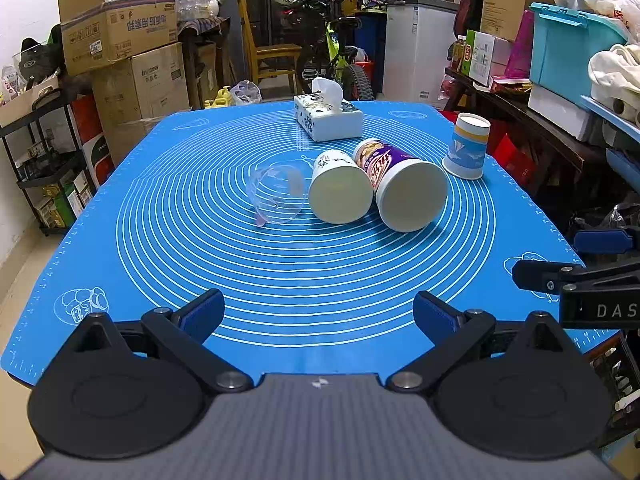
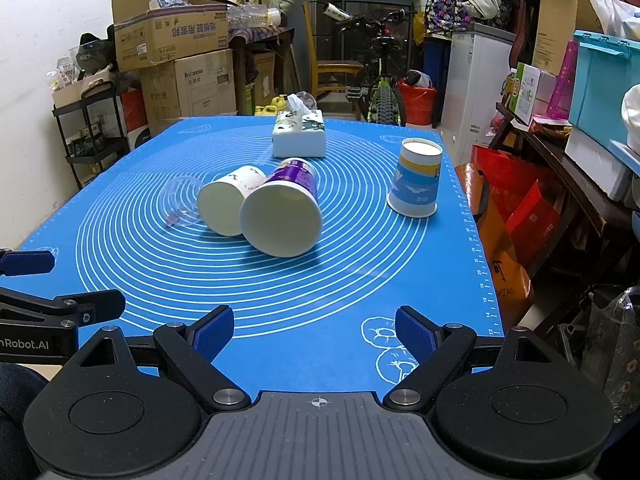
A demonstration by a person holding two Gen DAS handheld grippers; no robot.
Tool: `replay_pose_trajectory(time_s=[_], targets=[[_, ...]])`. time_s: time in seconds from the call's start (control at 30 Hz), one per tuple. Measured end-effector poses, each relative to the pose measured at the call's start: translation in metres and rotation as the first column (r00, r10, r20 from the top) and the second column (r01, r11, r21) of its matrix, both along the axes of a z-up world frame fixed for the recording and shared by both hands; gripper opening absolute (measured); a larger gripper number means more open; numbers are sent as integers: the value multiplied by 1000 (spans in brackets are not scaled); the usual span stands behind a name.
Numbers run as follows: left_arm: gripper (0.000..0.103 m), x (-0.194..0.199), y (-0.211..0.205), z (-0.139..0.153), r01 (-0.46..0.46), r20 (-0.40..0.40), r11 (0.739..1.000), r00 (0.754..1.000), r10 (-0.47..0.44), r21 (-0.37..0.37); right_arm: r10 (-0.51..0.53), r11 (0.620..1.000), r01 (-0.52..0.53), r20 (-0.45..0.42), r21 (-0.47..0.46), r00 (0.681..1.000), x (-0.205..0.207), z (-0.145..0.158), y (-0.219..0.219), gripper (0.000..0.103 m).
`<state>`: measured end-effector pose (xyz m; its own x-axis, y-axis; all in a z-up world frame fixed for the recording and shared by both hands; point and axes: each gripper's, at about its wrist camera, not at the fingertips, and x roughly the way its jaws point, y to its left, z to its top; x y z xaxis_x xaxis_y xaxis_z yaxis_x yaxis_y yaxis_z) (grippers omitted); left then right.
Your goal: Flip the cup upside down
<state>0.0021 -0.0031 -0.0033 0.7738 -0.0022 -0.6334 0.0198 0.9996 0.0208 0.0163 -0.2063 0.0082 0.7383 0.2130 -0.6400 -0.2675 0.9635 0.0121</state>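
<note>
Three cups lie on their sides in the middle of the blue mat (image 1: 280,264), mouths toward me: a clear plastic cup (image 1: 276,194), a white paper cup (image 1: 340,188) and a purple-printed paper cup (image 1: 404,184). A blue-and-white paper cup (image 1: 468,146) stands upside down at the right. In the right wrist view the same cups are the clear cup (image 2: 182,202), the white cup (image 2: 228,200), the purple cup (image 2: 286,212) and the inverted cup (image 2: 418,178). My left gripper (image 1: 318,314) and right gripper (image 2: 314,334) are both open and empty, near the mat's front edge.
A tissue box (image 1: 328,116) sits at the far side of the mat (image 2: 320,300). Cardboard boxes (image 1: 120,40) and a black rack (image 1: 44,168) stand left. A bicycle (image 1: 336,52), a white cabinet (image 1: 416,48) and cluttered shelves (image 1: 560,80) stand behind and right.
</note>
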Motion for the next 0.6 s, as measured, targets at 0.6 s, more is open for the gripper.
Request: replay_pose_trajectory(time_s=[0.6], targets=[[100, 1, -5, -5, 1, -5, 1000, 1000, -1, 5, -3, 1000, 3, -4, 1, 1000, 2, -6, -6, 89]])
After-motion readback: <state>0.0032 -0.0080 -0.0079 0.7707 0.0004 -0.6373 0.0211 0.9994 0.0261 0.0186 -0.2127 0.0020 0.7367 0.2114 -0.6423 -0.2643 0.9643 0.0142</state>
